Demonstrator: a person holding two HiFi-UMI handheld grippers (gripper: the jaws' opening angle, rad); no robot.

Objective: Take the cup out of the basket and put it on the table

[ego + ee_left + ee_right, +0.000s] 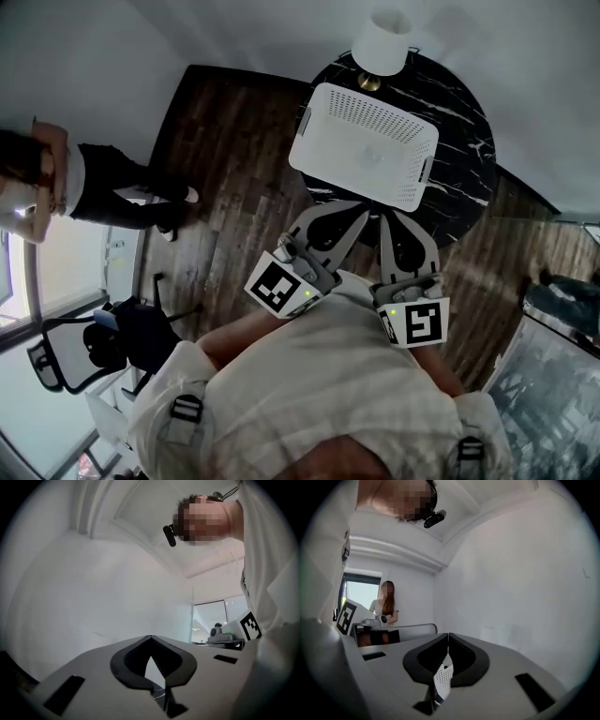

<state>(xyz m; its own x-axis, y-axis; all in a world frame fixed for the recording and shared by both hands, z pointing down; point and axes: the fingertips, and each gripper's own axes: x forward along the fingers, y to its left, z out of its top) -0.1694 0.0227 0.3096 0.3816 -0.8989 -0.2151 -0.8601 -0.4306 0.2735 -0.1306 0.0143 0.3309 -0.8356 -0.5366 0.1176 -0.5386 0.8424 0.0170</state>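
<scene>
Nearest your chest, your two grippers, the left gripper [361, 210] and the right gripper [388, 218], each have jaws pressed together on nothing. Beyond them, one round black table [464, 112] bears one white basket [328, 103]. A faint pale shape inside it may be the cup [379, 156]. Farthest off stands one lamp [380, 42].

We could not tell the cup from the white floor of the basket [309, 127]. The basket hid much of the table [461, 103] under it; between the right gripper's [448, 635] closed jaws only a sliver of it showed. Left of the basket, a bystander [94, 183] was cut off by the frame.
</scene>
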